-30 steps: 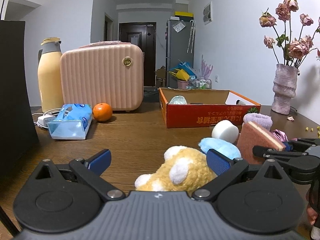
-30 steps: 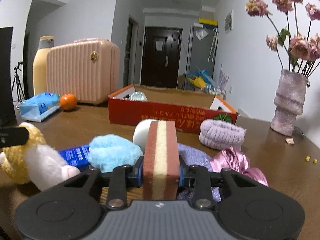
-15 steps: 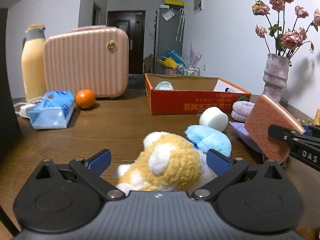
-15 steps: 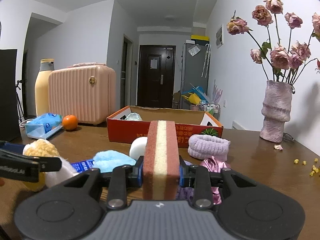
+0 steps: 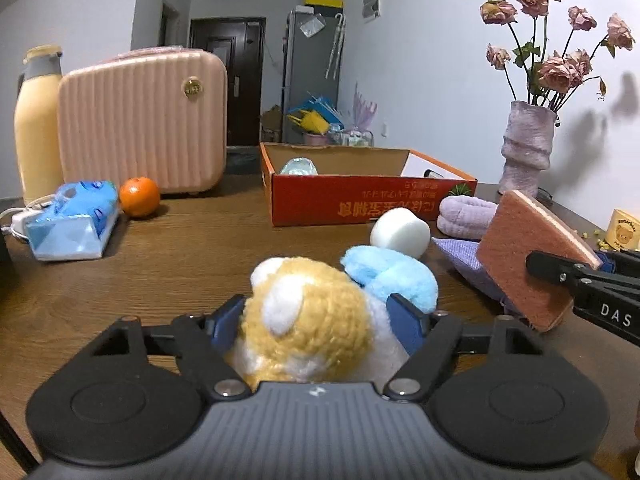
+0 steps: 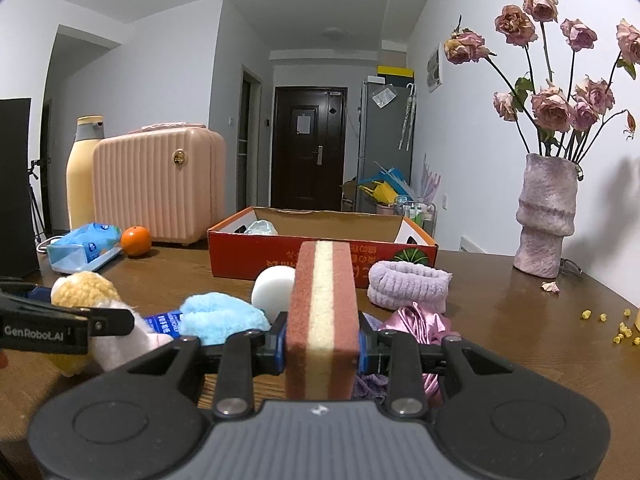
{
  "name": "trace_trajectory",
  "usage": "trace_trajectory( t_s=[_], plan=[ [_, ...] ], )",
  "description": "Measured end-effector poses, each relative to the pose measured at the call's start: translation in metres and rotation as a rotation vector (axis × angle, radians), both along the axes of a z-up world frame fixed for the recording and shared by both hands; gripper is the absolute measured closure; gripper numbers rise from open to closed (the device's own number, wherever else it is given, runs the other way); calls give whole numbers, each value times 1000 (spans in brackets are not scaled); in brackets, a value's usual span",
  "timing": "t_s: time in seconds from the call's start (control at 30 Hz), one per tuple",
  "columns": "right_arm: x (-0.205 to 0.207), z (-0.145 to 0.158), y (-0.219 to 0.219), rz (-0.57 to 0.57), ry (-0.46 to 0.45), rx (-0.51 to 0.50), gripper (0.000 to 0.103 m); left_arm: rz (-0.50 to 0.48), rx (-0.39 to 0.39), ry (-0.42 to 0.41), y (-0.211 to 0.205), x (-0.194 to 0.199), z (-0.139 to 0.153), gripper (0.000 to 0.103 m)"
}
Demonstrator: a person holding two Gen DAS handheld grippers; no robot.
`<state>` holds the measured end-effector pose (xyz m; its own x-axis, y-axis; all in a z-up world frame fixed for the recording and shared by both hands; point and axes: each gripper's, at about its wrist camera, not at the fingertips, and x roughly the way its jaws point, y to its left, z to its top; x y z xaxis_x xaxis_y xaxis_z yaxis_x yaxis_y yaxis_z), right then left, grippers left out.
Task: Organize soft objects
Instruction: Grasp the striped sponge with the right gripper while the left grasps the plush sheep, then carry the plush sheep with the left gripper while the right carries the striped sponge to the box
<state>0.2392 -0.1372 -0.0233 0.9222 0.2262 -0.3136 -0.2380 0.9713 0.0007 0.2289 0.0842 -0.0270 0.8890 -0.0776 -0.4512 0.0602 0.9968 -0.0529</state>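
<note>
A yellow-and-white plush toy [image 5: 308, 320] lies on the wooden table between the blue pads of my left gripper [image 5: 316, 308]. The jaws are closing and both pads touch its sides. To the right, my right gripper [image 6: 322, 340] is shut on a brown-and-cream sponge [image 6: 322, 300], held on edge just above the table. A light blue fluffy item [image 5: 388, 272], a white foam cylinder [image 5: 400, 232], a lavender band [image 5: 464, 216], a purple cloth [image 5: 460, 256] and a pink satin cloth [image 6: 420, 320] lie beyond. Behind them stands an open red cardboard box [image 5: 360, 200].
A pink case [image 5: 144, 120], a cream bottle [image 5: 36, 120], an orange [image 5: 140, 202] and a blue tissue pack [image 5: 72, 220] stand at the back left. A vase of dried roses [image 5: 528, 148] and a small cup [image 5: 624, 232] are at the right.
My left jaws have narrowed from wide apart onto the plush toy. The right gripper has lifted the sponge a little and stayed shut on it.
</note>
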Motion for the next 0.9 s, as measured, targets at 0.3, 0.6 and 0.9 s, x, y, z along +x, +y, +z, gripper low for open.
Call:
trace_trajectory(
  t_s=[0.3,0.6,0.9],
  plan=[
    [-1,1,0,9,-3,6,72,3,5,-36,-5,-12,6,41],
    [-1,2,1,10,-7,8,72,6,-2,-79,-6,-22,13,42],
    [-2,6,2,9,-21,18,72,21,-33,-119,-8,-28,25,42]
  ],
)
